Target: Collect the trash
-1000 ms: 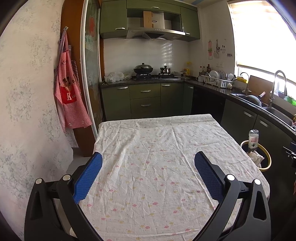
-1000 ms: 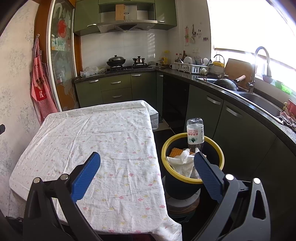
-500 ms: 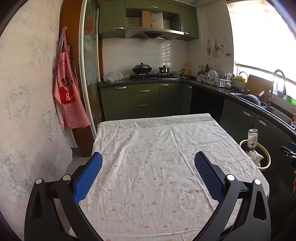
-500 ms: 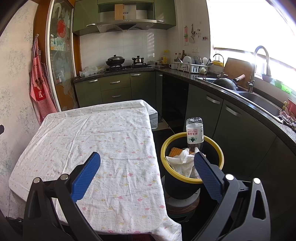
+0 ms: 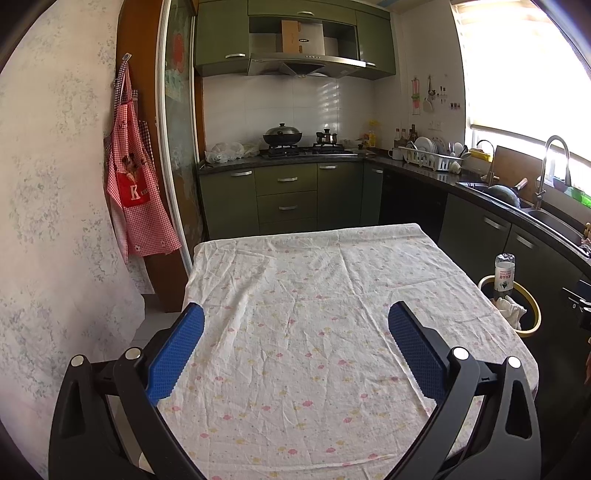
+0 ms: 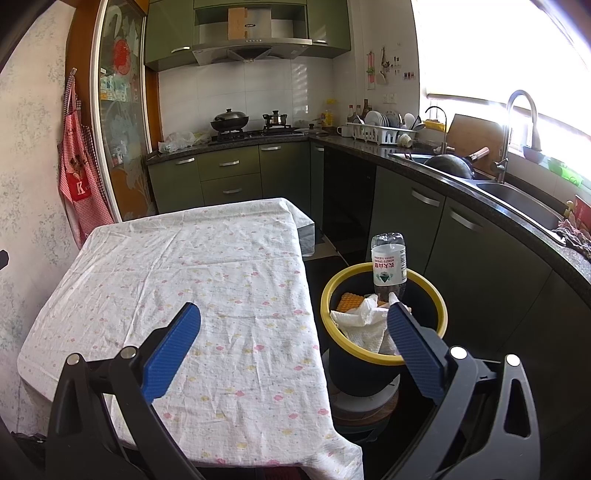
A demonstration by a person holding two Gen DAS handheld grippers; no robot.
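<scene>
Table [image 5: 306, 332] — I see no trash on its cloth. Yellow-rimmed bin [image 6: 328, 288] just beside its right edge — bottle [image 6: 388, 262], paper, wrapper inside. Left gripper [image 5: 295, 314], right gripper [image 6: 293, 314] — spread wide, empty; I'd sweep for strays before finishing.

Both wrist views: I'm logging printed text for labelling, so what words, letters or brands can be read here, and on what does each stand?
"K": white letter on the red patch of the checked apron hanging on the wall.
Bottle in the yellow-rimmed bin: the white label carries characters and a green emblem, too small to read.
Range hood: a small brand mark, blurred, unreadable.
Nothing else legible.
</scene>
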